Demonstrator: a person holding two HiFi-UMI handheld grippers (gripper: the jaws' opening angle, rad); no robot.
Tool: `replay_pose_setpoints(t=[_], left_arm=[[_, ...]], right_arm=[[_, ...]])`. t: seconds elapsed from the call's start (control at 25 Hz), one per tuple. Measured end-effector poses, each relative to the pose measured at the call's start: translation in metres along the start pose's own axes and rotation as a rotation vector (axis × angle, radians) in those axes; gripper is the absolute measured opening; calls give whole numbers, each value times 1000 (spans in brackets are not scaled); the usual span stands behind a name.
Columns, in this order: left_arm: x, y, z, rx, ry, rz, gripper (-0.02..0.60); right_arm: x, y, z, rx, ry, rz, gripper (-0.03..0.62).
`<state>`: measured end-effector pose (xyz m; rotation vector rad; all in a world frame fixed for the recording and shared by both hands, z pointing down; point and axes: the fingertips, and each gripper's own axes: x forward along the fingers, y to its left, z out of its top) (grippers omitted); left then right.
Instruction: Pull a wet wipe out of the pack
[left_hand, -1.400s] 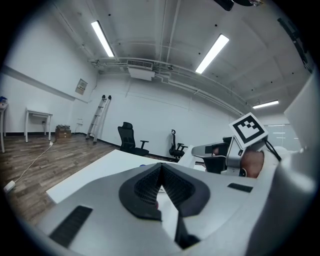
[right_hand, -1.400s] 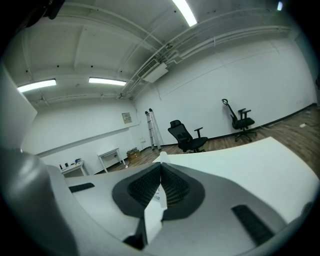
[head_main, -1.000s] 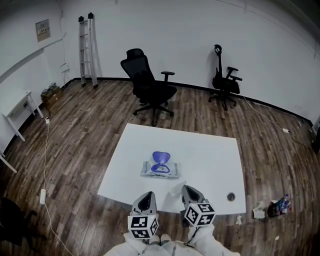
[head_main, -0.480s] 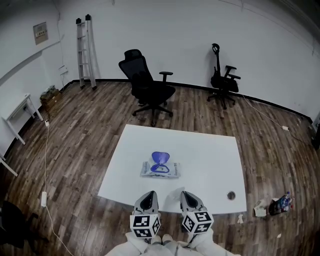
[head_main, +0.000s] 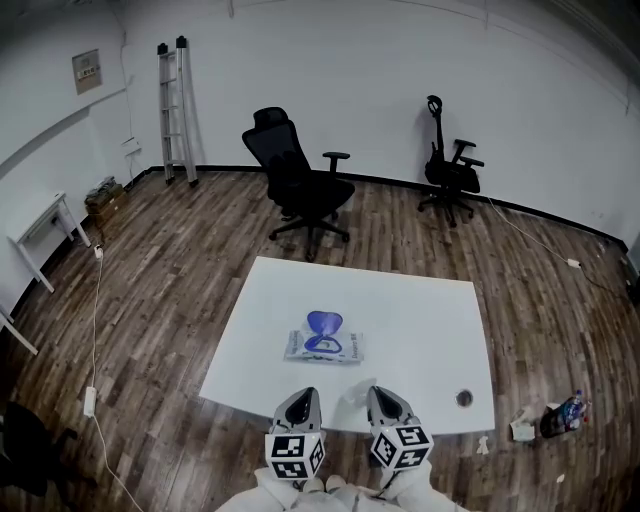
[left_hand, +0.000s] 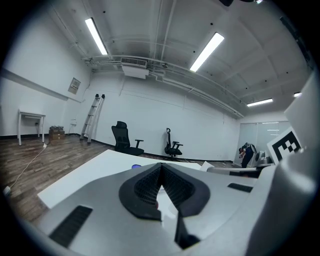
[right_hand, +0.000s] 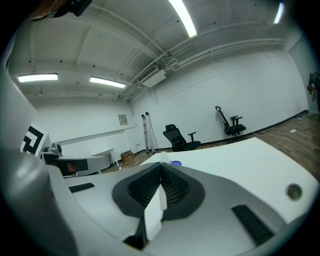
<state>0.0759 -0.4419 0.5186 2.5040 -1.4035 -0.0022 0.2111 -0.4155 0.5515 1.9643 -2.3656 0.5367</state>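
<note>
There is one white table (head_main: 420, 320) in the middle of the wooden floor, and behind it stand two black office chairs, one close (head_main: 300, 180) and one by the far wall (head_main: 450, 165). One ladder (head_main: 177, 110) leans on the wall at the left. On the table lies one pack of wet wipes (head_main: 323, 346), a little to the left of the centre and well apart from both grippers. Its blue lid (head_main: 322, 322) is open and stands up at the far side; what is inside the pack I cannot see. At the near edge of the table are two grippers, side by side. The left gripper (left_hand: 160, 167) has its jaws closed together, and nothing is visible between them. The right gripper (right_hand: 161, 167) also has its jaws closed, and they pinch one white wet wipe (right_hand: 155, 212), which hangs down from between the pads, fully outside the pack.
</note>
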Motion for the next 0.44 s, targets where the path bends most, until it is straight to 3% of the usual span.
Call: replay_pose_setpoints(t=[0.44], left_arm=[[-1,5,-1,-8,2,29,-2]], right_arm=[[-1,0,6,16,-11,18,9]])
